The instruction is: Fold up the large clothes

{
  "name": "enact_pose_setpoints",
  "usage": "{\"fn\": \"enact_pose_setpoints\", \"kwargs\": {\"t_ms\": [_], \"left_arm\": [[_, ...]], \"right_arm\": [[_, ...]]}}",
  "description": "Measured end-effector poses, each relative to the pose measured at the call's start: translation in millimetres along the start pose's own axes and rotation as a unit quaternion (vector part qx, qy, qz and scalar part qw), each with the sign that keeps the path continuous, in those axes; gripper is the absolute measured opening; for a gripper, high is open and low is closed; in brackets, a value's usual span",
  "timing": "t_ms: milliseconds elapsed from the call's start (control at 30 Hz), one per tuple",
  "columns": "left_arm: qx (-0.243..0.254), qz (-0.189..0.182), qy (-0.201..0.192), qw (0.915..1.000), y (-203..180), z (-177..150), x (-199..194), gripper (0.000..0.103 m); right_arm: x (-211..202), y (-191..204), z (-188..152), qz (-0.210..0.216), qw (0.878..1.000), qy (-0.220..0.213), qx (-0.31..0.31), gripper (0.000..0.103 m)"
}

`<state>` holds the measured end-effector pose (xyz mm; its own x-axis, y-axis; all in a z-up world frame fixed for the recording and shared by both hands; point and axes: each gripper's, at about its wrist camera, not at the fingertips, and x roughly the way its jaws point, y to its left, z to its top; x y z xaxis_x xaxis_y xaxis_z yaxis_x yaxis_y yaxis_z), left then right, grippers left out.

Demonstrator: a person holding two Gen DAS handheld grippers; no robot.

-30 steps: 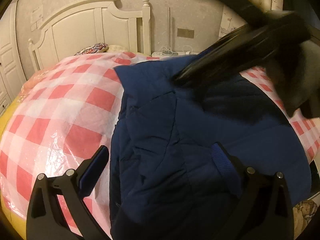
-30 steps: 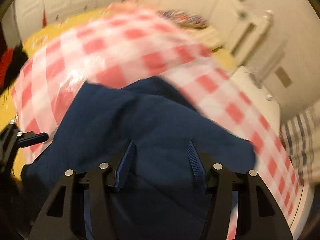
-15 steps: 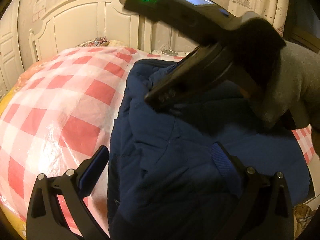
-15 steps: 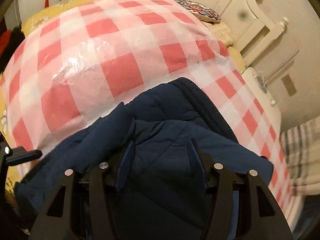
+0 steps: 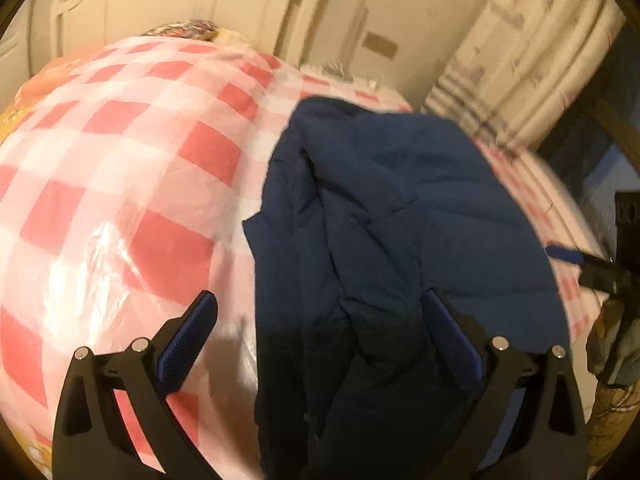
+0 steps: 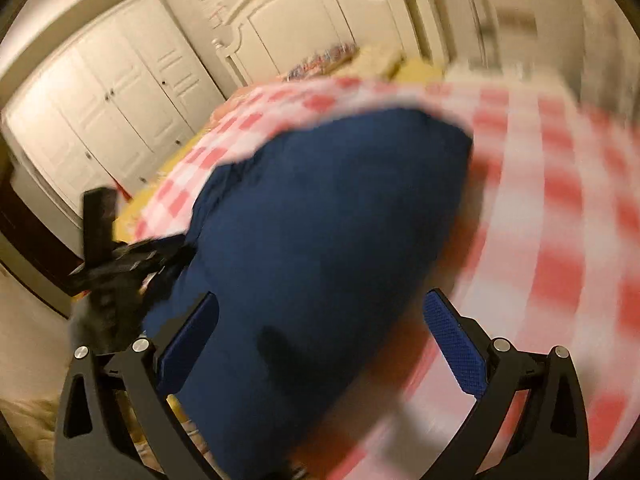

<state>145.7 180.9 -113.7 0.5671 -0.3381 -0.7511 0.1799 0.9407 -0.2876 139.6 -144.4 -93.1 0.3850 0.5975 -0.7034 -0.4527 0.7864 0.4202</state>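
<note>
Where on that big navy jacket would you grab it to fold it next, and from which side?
Probably the far rounded edge of the navy jacket, lying bunched on the checked cover. That edge is free and thin against the cover, so the open left gripper could slide in low from the cover side and pinch it. The creased middle looks too bulky.

Navy padded jacket (image 5: 400, 216) — rumpled, folded over — on checkered bedcover (image 5: 120, 168)

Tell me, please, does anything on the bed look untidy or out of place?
The navy jacket lies bunched in deep creases, not yet flat, on the red-checked cover, which is under shiny, wrinkled plastic. Both claws, left and right, are open. The right view is blurred.
</note>
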Motion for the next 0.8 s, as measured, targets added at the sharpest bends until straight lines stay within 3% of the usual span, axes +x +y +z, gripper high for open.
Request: {"fn": "enact_pose_setpoints", "kwargs": {"t_ms": [133,233,300,400,500,800], "left_arm": [[-0.023,-0.045,0.043,0.9978,11,-1,15,0.101],[-0.056,-0.085,0.060,0.9930,21,-8,25,0.101],[-0.077,-0.135,0.056,0.9862,22,-8,32,0.082],[-0.072,-0.114,0.038,0.9901,7,-5,32,0.076],[-0.053,-0.088,0.022,0.9945,-24,14,43,0.071],[-0.020,-0.079,0.006,0.9966,-126,119,138,0.057]], "right_arm": [[33,-7,-32,0.089,0.994,0.037,0.042,0.099],[43,-3,-39,0.112,0.993,0.009,0.043,0.099],[37,1,-41,0.110,0.993,-0.015,0.031,0.086],[21,7,-41,0.077,0.996,-0.054,-0.007,0.076],[10,-6,-32,0.041,0.995,-0.086,-0.007,0.073],[-40,-92,33,-0.113,0.979,-0.168,0.001,0.065]]}}
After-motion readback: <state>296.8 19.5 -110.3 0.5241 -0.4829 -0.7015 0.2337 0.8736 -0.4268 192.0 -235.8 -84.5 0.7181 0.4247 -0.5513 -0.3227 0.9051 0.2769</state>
